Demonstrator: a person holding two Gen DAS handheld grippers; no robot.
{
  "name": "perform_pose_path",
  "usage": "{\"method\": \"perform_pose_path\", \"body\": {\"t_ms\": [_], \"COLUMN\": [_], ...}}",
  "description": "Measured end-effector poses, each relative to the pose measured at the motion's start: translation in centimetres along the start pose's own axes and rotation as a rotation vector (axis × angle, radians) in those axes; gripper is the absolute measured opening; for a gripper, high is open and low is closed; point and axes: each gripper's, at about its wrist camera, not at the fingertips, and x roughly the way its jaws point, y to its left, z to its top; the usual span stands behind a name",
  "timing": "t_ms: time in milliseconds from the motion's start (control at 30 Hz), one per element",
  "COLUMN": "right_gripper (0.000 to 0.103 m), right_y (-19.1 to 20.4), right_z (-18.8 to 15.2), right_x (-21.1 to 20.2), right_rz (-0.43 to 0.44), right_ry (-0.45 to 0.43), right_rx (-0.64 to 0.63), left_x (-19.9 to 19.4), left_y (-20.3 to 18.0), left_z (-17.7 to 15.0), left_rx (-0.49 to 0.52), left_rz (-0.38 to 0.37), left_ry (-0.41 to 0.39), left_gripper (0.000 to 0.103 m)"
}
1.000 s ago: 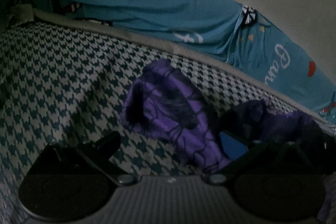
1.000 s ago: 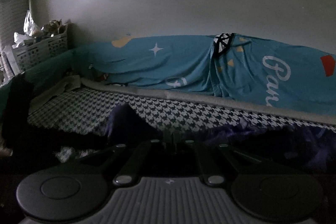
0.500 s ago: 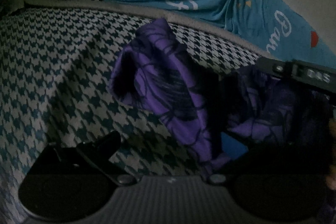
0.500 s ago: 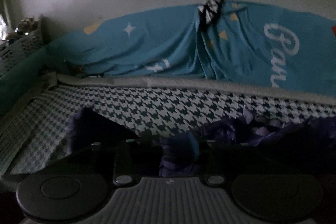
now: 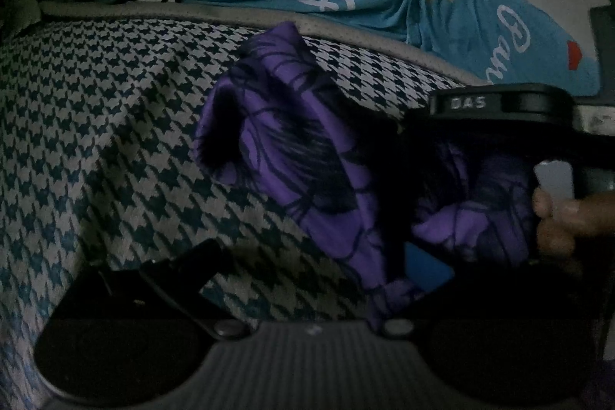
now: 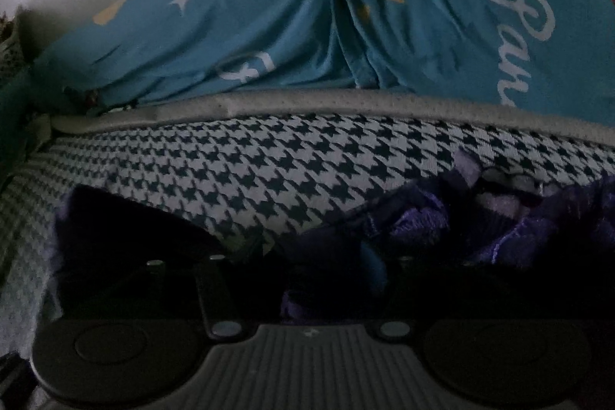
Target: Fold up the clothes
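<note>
— Houndstooth bed [image 5: 115,125] is seen; where is the purple garment [image 5: 307,156]?
— Bunched on it; gripped by the left tool [image 5: 307,279]; right tool [image 6: 307,275] grip cannot be told.

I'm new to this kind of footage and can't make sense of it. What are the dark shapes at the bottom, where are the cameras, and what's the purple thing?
There is no robot: a person holds a two-finger gripper in each hand, each carrying a fisheye camera looking along its fingers. The dark shapes are the grippers' own bodies. One picture is from the left gripper, one from the right gripper. In the left view the other gripper and the person's hand appear at right. A purple garment lies on a houndstooth bed cover; a teal sheet lies behind. Both grippers seem to pinch the garment, but it is too dark to be sure.
</note>
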Motion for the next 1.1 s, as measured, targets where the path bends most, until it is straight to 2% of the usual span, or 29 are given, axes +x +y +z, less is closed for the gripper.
{"method": "perform_pose_path", "body": {"t_ms": [100,133,167,200,267,433,567,833,967,1100], "right_gripper": [0.044,0.029,0.019,0.017,0.007,0.006,0.006,0.006,0.004,0.004], "right_y": [-0.1,-0.2,-0.3,-0.6,-1.5,-3.9,-4.1,-3.1,-2.0,0.1], "right_z": [-0.1,-0.1,0.0,0.1,0.3,1.2,2.5,5.8,7.4,8.8], "right_x": [0.2,0.3,0.4,0.4,0.4,-0.6,-2.7,-6.2,-8.0,-9.6], "right_rz": [-0.009,-0.013,-0.017,-0.011,0.009,0.132,0.194,0.332,0.414,0.468], "right_ry": [-0.014,-0.015,-0.016,-0.017,-0.020,-0.069,-0.163,-0.321,-0.408,-0.484], "right_rx": [0.002,0.003,0.006,0.022,0.068,0.220,0.230,0.248,0.236,0.171], "left_x": [0.0,-0.1,-0.1,-0.1,-0.3,-0.9,-1.6,-2.3,-2.2,-1.6], "left_y": [-0.2,-0.3,-0.4,-0.5,-0.7,-1.6,-2.3,-2.7,-2.7,-1.7], "left_z": [-0.1,-0.1,-0.2,-0.1,0.0,0.3,0.7,1.2,2.8,5.3], "left_rx": [0.009,0.012,0.014,0.018,0.024,0.061,0.087,0.116,0.118,0.088], "left_rz": [0.004,0.005,0.007,0.008,0.010,0.026,0.023,0.021,0.069,0.154], "left_ry": [-0.003,-0.004,-0.005,-0.006,-0.012,-0.055,-0.099,-0.178,-0.240,-0.293], "left_gripper": [0.103,0.103,0.103,0.103,0.103,0.102,0.096,0.096,0.096,0.096]}}
